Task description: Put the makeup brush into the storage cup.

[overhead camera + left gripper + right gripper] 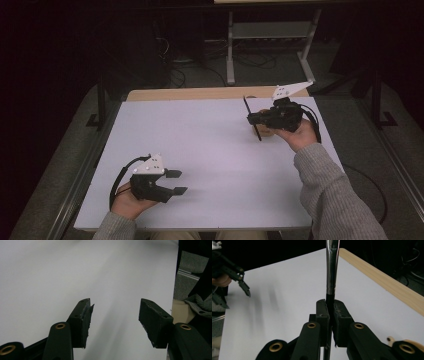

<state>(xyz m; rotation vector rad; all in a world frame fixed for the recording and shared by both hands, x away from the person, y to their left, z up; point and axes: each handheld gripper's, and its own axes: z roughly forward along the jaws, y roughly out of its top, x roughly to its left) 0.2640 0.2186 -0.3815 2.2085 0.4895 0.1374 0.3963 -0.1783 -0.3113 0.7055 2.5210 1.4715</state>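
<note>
Left claw (176, 182): jaws held well apart, nothing between them, low over the near left of the worktop (210, 150).
Right claw (331, 315): jaws clamped on a utensil (332, 270).
Utensil: black handle gripped, metal shaft raised above the worktop's far right.

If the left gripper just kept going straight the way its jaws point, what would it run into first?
Probably nothing soon. The open left gripper points across the bare white tabletop. Its line looks free to the table's edge, though depth is hard to judge.
</note>
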